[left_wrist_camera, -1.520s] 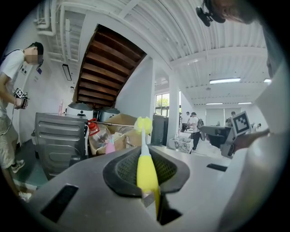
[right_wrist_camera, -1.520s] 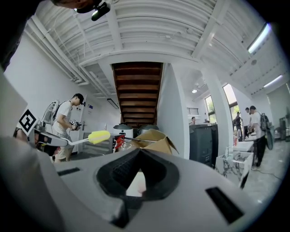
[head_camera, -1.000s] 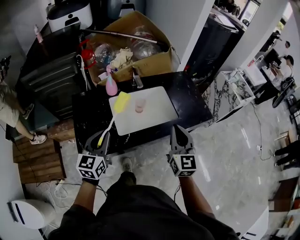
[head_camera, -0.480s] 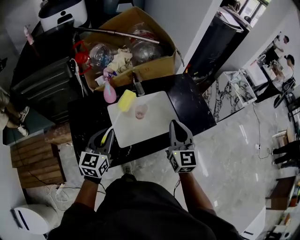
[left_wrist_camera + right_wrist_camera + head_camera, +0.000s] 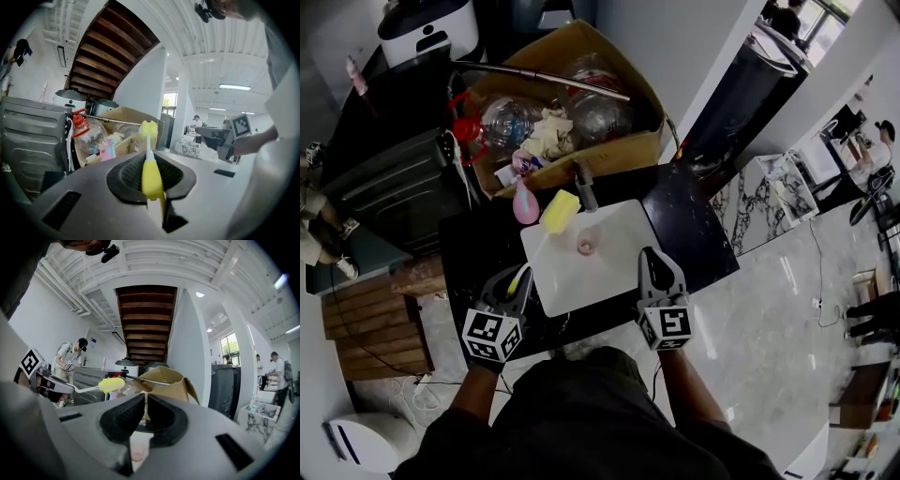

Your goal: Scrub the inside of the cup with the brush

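A small pink cup (image 5: 586, 247) stands upright on a white board (image 5: 614, 272) on the black counter. My left gripper (image 5: 510, 286) is at the counter's front left, shut on the yellow handle (image 5: 151, 176) of the brush. The brush's white stem reaches forward to its yellow sponge head (image 5: 560, 212), which hangs over the board's far left corner, left of and beyond the cup. My right gripper (image 5: 652, 264) hovers at the board's near right edge, shut and holding nothing. In the right gripper view the shut right gripper (image 5: 144, 404) points at the cup (image 5: 137, 454), with the sponge head (image 5: 111, 384) up on the left.
An open cardboard box (image 5: 609, 145) with plastic bottles and rags stands behind the counter (image 5: 698, 230). A pink spray bottle (image 5: 525, 202) and a metal tap (image 5: 585, 190) stand by the board's far edge. A grey cabinet (image 5: 394, 187) is on the left. People stand far off.
Both grippers have moved forward from the counter's front edge towards the board. The brush stays in the left gripper and the cup has not moved.
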The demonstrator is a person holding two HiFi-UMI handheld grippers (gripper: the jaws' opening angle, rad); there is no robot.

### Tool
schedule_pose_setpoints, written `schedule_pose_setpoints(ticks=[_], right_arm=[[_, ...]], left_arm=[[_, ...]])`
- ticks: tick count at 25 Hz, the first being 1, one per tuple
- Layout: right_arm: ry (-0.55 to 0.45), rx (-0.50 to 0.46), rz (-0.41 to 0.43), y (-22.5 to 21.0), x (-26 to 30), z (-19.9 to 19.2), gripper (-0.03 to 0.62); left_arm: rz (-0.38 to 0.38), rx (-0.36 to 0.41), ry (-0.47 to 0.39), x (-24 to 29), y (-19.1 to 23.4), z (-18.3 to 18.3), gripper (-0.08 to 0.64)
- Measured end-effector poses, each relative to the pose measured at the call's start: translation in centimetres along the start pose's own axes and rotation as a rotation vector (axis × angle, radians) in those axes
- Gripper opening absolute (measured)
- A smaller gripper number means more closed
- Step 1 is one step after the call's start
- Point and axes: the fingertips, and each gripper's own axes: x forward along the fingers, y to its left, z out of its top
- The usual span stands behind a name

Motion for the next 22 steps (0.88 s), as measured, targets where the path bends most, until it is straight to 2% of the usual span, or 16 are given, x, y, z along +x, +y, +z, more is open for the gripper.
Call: schedule_pose_setpoints(ticks=[3, 5, 7, 12, 22], right_arm=[[0.016, 0.016, 0.053, 0.0, 1.3, -0.8, 0.045], [0.05, 0.014, 0.106, 0.3, 2.4, -1.9, 0.119], [0.108, -0.001, 0.172, 0.8, 3.4, -3.6, 0.238], [0.198, -0.021, 0.276, 1.1, 4.9, -7.1, 0.345], [0.328, -0.121, 0.414, 1.9, 8.1, -13.9, 0.347]], left_arm=[[0.012, -0.001, 0.009, 0.6, 0.2, 0.0, 0.037], [0.026, -0.002, 0.009, 1.1, 0.4, 0.2, 0.037], [0.041, -0.01, 0.01, 1.3, 0.4, 0.2, 0.037], [0.062, -0.014, 0.023, 2.4, 0.1, 0.0, 0.038], [0.102, -0.026, 0.057, 3.6, 0.2, -1.0, 0.038]])
